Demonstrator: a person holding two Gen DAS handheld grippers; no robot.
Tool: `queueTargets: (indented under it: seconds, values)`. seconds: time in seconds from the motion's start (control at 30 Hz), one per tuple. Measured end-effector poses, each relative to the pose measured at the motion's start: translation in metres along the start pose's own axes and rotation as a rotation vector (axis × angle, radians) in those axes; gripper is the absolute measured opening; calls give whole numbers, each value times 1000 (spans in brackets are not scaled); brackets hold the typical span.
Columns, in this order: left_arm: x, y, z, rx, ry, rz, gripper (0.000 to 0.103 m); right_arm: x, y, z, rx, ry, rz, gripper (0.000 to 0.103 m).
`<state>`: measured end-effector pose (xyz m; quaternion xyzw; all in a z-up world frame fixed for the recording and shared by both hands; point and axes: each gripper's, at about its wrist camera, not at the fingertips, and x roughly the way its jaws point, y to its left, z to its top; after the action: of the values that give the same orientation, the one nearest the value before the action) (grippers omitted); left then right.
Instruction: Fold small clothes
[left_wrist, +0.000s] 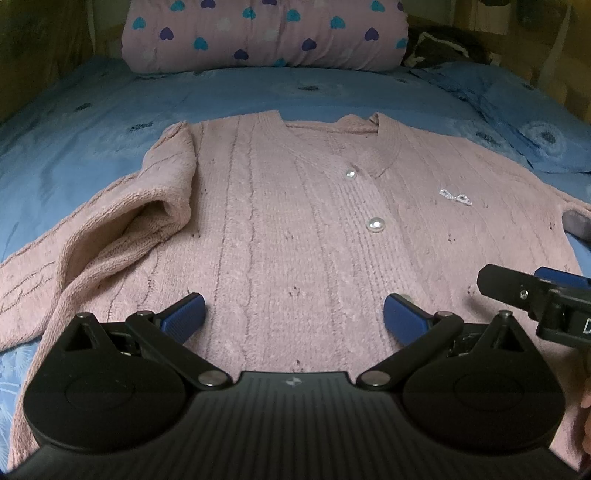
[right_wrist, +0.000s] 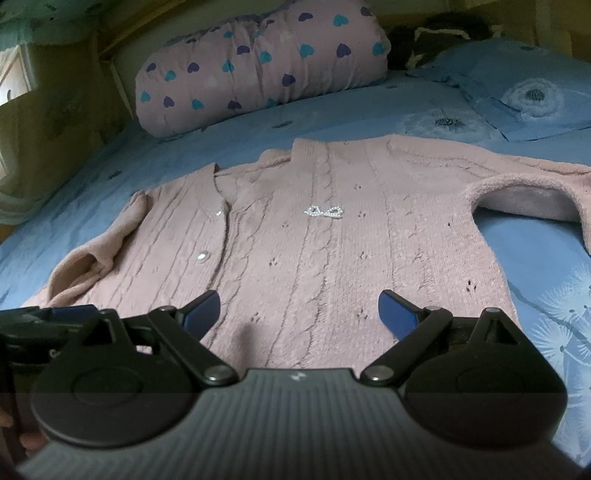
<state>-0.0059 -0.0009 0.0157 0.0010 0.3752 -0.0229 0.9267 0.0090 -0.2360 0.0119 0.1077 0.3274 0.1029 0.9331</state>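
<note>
Both grippers spread wide, left gripper, right gripper, pink cable-knit cardigan flat, buttoned

The cardigan is cut off at the 8 o'clock edge of the left view, so one sleeve's end is lost. The dark heap at 1 o'clock in the right view is too dim to tell.

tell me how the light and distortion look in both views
Left wrist view: dim, soft light, fisheye bending the bed edges, dark vignette corners, cardigan slightly soft. Right wrist view: equally dim, a darker band across the bottom, bright window at left.
</note>
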Motion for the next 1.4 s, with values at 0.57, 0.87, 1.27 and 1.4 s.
queueTargets:
  seconds: [0.57,0.87,1.27,1.4]
  values:
    - [0,1,1,-2,-1,0,103,-4,0,0,-4,-23,4,94]
    - [0,2,2,-2,-1,-1,103,-4,-1,0,-5,-34,10,94]
    - [0,3,4,-8,8,-10,103,-5,0,-1,-9,-25,4,94]
    - [0,2,4,-7,8,-18,103,-6,1,-1,-11,-28,6,94]
